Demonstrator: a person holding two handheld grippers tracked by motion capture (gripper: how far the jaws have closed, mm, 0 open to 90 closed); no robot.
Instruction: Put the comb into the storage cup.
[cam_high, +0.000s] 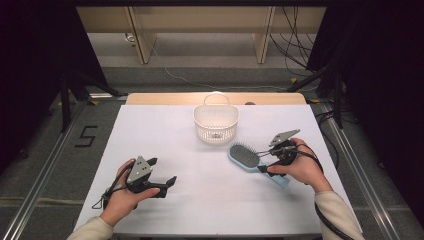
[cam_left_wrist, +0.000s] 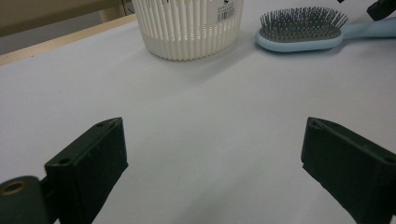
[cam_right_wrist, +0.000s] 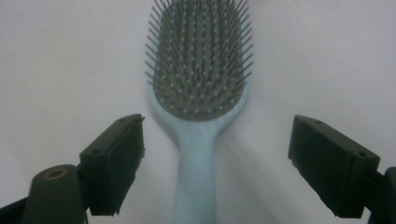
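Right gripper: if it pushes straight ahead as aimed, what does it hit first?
Likely the hairbrush: the handle runs between the open jaws of the right gripper, bristle head straight ahead. Height above the table is unclear.

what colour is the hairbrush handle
Light blue; the hairbrush handle shows best in the right gripper view, between the open jaws.

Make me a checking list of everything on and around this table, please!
Surface: white table top, bare in front.
Job's things: light blue hairbrush, bristles up, beside white slatted basket.
Clutter: nothing seen.
Grippers: left gripper open over bare table; right gripper open, jaws either side of the brush handle, not gripping.
Cables: black cable trails from right gripper; more on the floor behind.
Surroundings: wooden furniture legs, dark curtains.
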